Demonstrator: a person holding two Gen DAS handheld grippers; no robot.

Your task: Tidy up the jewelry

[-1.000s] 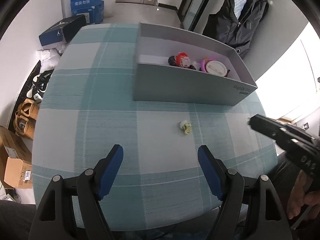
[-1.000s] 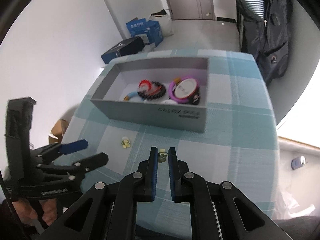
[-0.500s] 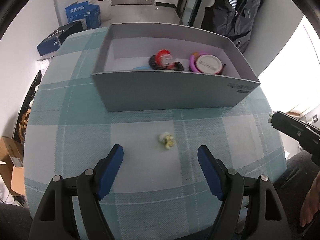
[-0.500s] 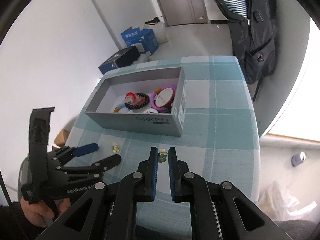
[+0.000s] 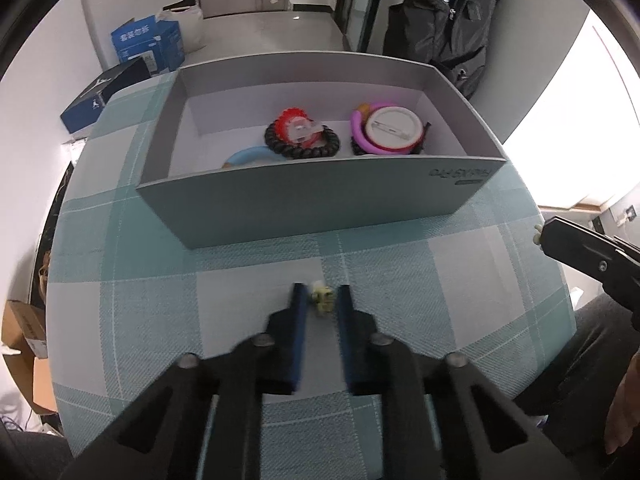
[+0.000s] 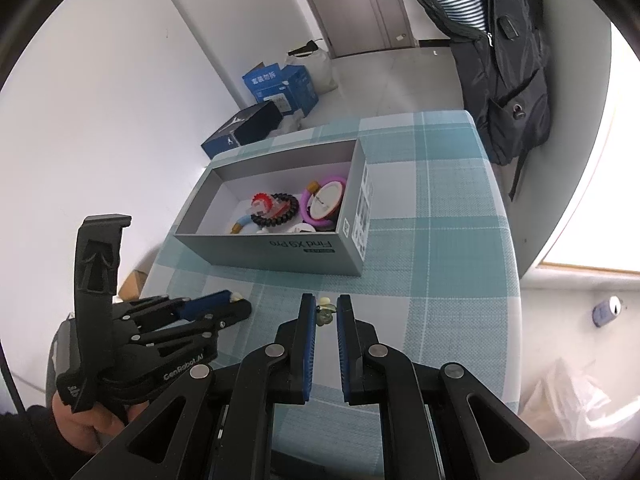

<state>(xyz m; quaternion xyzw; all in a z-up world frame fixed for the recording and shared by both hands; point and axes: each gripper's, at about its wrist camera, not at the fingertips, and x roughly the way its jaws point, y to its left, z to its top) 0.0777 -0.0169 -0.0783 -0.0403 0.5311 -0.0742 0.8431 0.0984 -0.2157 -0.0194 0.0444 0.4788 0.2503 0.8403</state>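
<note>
Now both grippers are closed on tiny things. The left gripper (image 5: 320, 300) has just been closing, and a small yellow charm (image 5: 322, 299) sits between its jaws, low over the checked tablecloth (image 5: 140, 320), just in front of the gray box (image 5: 304, 200). The right gripper (image 6: 325, 314) pinches another little charm (image 6: 325, 312). I think these are very light, hard and easy to drop, so pinch the middle. They are too small to tell which way they point.

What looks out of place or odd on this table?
Only one small yellow-green trinket, on the cloth between the left gripper's closing jaws. The other jewelry lies inside the grey box. Nothing is spilled or damaged.
</note>
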